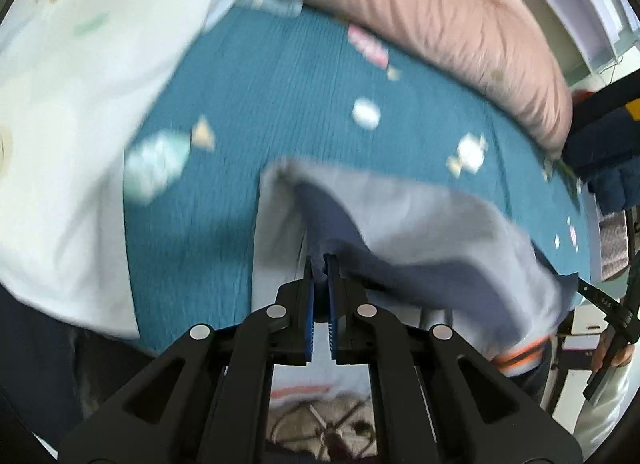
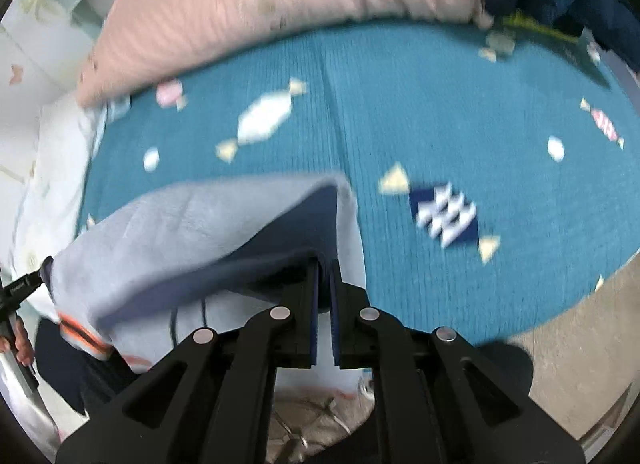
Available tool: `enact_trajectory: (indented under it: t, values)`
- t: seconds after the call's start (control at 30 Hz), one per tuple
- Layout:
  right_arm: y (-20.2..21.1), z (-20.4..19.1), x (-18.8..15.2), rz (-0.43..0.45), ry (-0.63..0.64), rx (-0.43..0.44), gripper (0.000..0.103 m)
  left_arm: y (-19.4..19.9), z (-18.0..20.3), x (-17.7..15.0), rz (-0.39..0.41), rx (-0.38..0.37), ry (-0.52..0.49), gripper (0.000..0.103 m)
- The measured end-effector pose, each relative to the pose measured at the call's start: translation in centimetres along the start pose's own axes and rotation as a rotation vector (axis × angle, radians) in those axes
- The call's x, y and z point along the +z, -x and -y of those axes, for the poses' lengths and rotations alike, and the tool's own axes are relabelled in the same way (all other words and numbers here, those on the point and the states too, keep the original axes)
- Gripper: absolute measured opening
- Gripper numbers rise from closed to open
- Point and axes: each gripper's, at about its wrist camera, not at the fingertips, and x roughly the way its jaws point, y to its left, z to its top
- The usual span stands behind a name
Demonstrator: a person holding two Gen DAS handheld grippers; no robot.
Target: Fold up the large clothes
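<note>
Left wrist view: the left claw [image 1: 320,264] is clamped nearly closed on an edge of the pale grey fleece garment with a navy lining and orange cuff stripes [image 1: 420,215], lifted above the teal bedspread dotted with candy shapes [image 1: 248,103]. A ribbed pink pillow [image 1: 420,15] lies beyond, white bedding [image 1: 64,103] to the left. At the frame's right edge, the other claw's dark body and the hand holding it just show.

Right wrist view: the right claw [image 2: 325,266] is pinched equally tight on the same garment [image 2: 180,223], which hangs between the two claws over the bedspread [image 2: 420,111]. By my reckoning the folding is early: nothing lies neatly folded, everything is blurred.
</note>
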Motion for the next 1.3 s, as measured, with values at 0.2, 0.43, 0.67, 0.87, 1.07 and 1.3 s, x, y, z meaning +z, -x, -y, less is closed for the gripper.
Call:
enact_trajectory:
  t: [0.2,0.43,0.67,0.87,1.07,1.3]
  values:
    - [-6.6,0.0,-5.9,-0.136,0.013,-0.086,0.005,-4.9,-2.0,-6.0,-0.114,0.061,0.031,0.004]
    - [-8.5,0.3,-7.8,-0.155,0.019,-0.126,0.005,-5.5,-3.0,-7.3,-0.115,0.073,0.055,0.005]
    - [-9.6,0.2,-9.0,-0.281,0.077,-0.147,0.009,-6.1,-1.7,-7.8,-0.156,0.168,-0.060,0.015]
    - [-5.8,1.4,-8.9,-0.220,0.002,-0.081,0.009,-3.6,-1.0,-8.7,-0.129,0.181,-0.090,0.015]
    - [-3.6,-1.1,-6.9,-0.112,0.014,-0.001,0.009,-2.2,1.8,-7.1,-0.045,0.084,-0.100,0.015]
    - [-10.3,-2.7,-6.5,-0.209,-0.014,-0.002,0.009,-8.6,2.1,-6.4,-0.138,0.112,-0.051,0.014]
